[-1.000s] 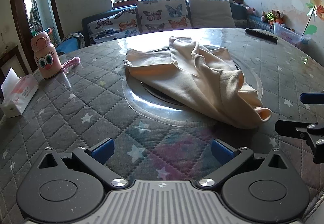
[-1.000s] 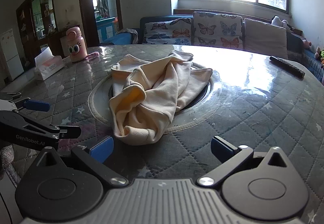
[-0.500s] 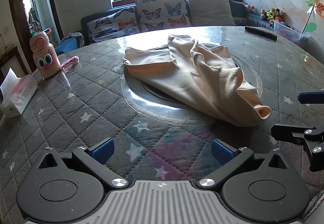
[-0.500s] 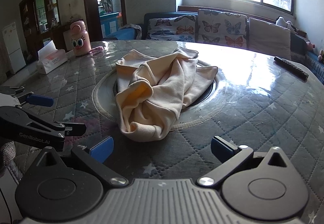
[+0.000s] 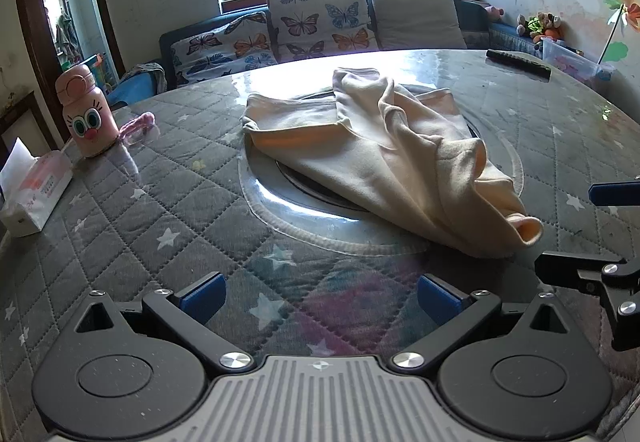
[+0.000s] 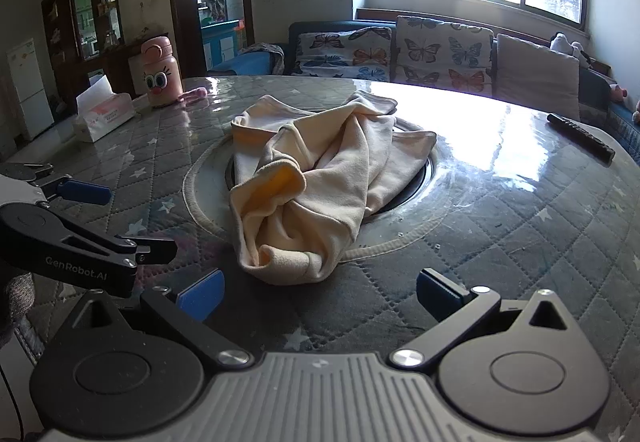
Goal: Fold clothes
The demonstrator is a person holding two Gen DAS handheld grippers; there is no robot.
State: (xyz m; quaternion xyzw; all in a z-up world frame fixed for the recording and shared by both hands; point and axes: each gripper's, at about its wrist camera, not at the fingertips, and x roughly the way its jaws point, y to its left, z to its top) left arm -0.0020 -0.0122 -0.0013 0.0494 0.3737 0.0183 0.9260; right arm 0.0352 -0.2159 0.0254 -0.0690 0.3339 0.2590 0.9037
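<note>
Cream fleecy garment (image 5: 384,162) lies crumpled on quilted table (image 5: 132,226); both grippers gape empty.

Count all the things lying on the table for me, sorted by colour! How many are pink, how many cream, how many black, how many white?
Pink: 2, the bottle and the strap beside it
Cream: 1, the garment
Black: 1, the remote
White: 1, the tissue box
Total: 5

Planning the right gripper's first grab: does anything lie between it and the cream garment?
Nothing visible does. Only bare quilted table cover separates the open right gripper from the crumpled cream garment; the left gripper sits off to the side.
</note>
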